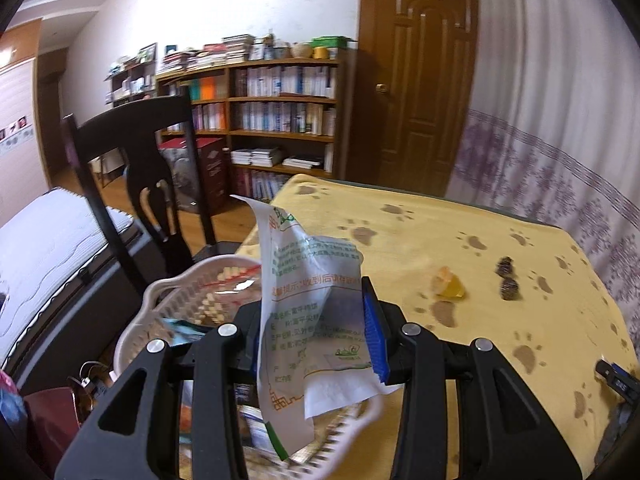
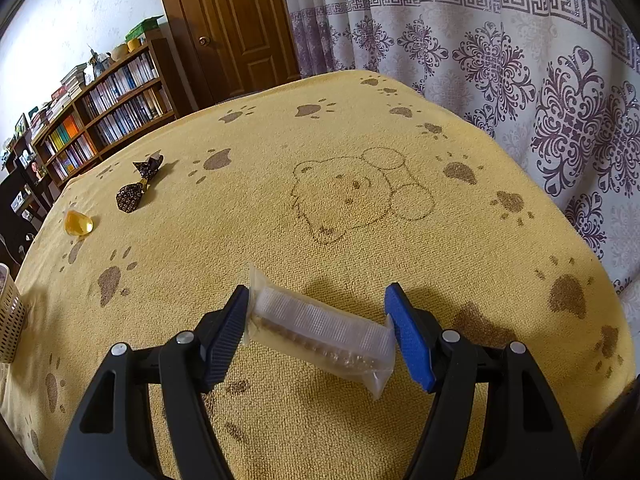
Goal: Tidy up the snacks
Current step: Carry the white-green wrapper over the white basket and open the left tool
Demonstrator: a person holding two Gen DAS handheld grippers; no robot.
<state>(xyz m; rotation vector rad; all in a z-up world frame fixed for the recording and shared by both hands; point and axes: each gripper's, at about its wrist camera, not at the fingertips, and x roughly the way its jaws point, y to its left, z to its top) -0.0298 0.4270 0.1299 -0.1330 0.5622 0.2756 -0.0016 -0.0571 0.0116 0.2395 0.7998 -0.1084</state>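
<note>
Now the left gripper (image 1: 316, 332) is pinching a light, floppy white snack bag (image 1: 308, 320) over the basket (image 1: 160, 296); lower centre, the right gripper (image 2: 316, 336) is gaping around a crinkly, slippery clear wafer packet (image 2: 320, 328), best taken mid-body.

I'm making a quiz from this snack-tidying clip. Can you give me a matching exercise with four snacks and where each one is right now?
Things:
1. white printed packet
2. clear wrapped bar
3. orange jelly cup
4. dark patterned candy

Places:
A. on the yellow towel, beside the jelly cup
B. between the open right gripper fingers
C. clamped in the left gripper, over the white basket
D. near the towel's left edge

Pairs: 1-C, 2-B, 3-D, 4-A
</note>
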